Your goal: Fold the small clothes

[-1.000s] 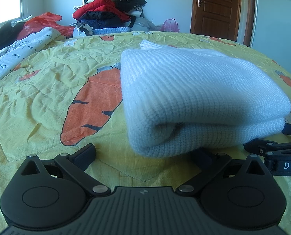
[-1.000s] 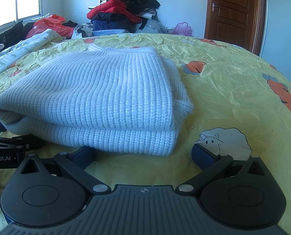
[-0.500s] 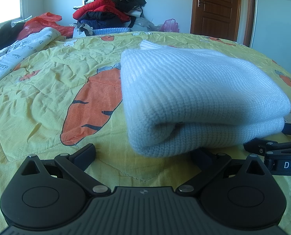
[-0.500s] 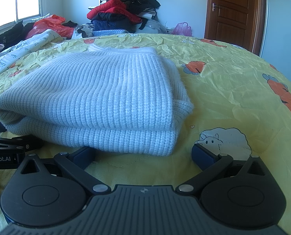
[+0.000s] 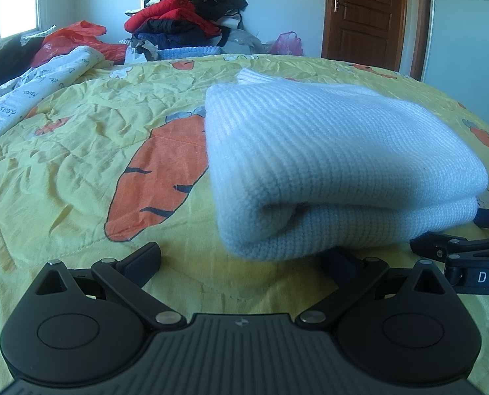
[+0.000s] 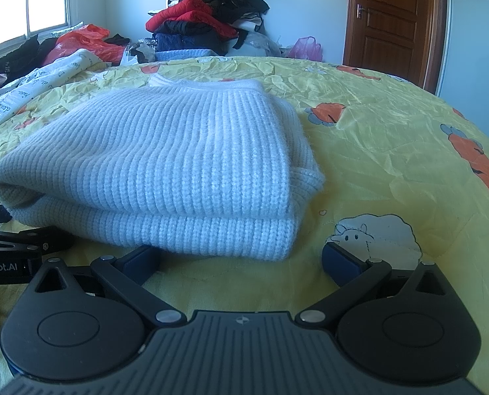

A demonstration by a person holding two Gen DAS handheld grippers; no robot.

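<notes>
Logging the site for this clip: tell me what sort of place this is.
Most likely a home bedroom. The folded sweater lies on a bed with a carrot-print quilt, a clothes pile is heaped beyond it, and a wooden door stands in the far wall.

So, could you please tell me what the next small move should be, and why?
Probably draw both grippers back from the sweater: it already lies folded in layers on the bedspread, and the left gripper and right gripper are open, holding nothing.
</notes>
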